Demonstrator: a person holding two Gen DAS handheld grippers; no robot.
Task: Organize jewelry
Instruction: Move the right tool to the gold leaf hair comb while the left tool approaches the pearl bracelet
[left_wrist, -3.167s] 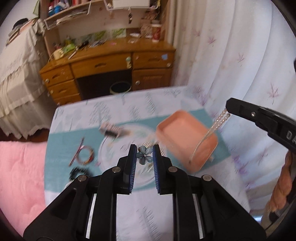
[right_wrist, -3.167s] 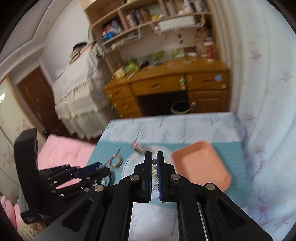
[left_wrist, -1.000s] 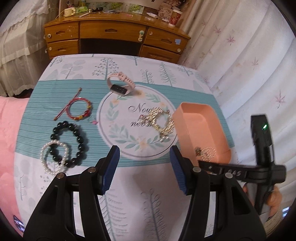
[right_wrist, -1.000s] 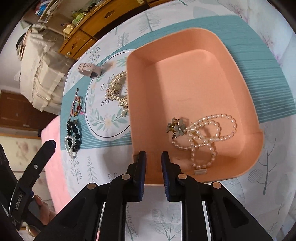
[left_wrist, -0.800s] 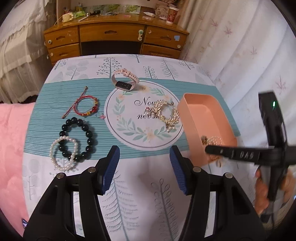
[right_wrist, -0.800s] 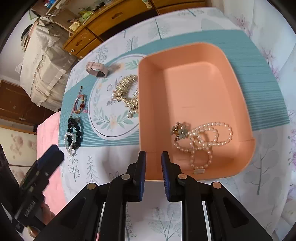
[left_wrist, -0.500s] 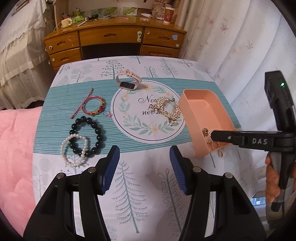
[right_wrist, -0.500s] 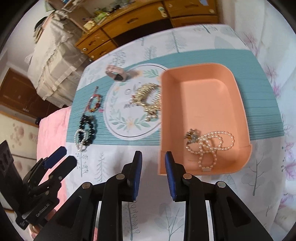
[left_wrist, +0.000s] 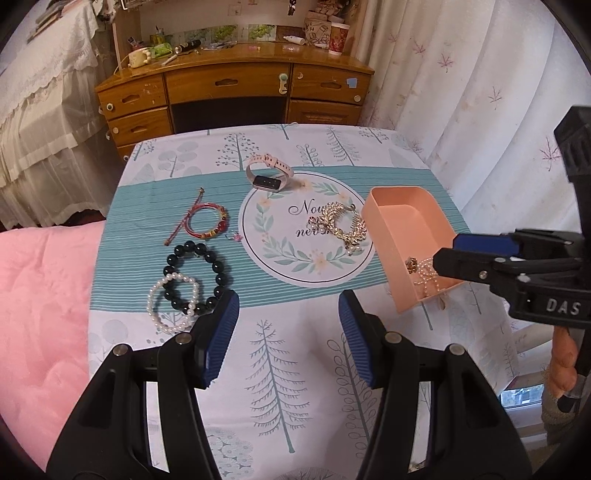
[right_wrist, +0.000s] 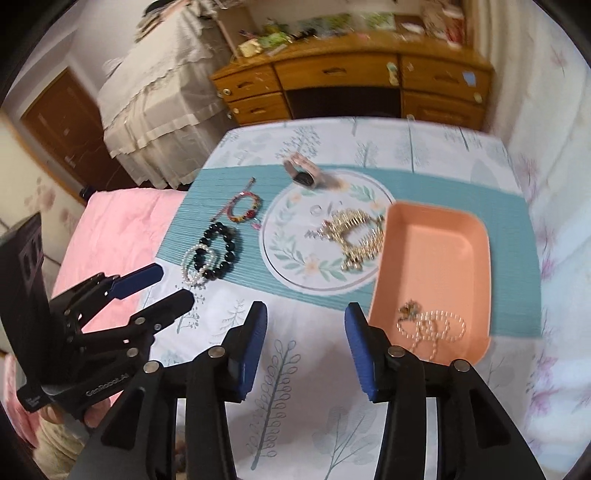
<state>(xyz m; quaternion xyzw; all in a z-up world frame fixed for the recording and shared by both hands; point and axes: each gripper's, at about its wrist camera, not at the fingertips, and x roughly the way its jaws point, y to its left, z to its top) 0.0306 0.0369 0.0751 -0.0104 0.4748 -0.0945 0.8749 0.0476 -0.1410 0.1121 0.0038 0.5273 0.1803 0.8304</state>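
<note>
A peach tray (right_wrist: 443, 240) on the right of the table holds a pearl necklace (right_wrist: 432, 325) and a flower brooch (right_wrist: 408, 309). Beside its left wall lies a gold bracelet (left_wrist: 338, 225). A pink watch (left_wrist: 267, 173), a red cord bracelet (left_wrist: 205, 221), a black bead bracelet (left_wrist: 199, 273) and a white pearl bracelet (left_wrist: 171, 304) lie further left. My left gripper (left_wrist: 287, 299) hangs open and empty above the table's near part. My right gripper (right_wrist: 306, 310) hovers near the tray's front corner, jaws opening, nothing between them.
The table wears a tree-print cloth with a teal mat (left_wrist: 147, 229). A pink blanket (left_wrist: 40, 295) lies at the left. A wooden desk (left_wrist: 229, 85) stands behind the table and white curtains (left_wrist: 461, 92) hang at the right.
The brooch and pearl necklace once held by the grippers lie in the tray. Both grippers have risen and drawn back. The right jaws have widened from nearly shut.
</note>
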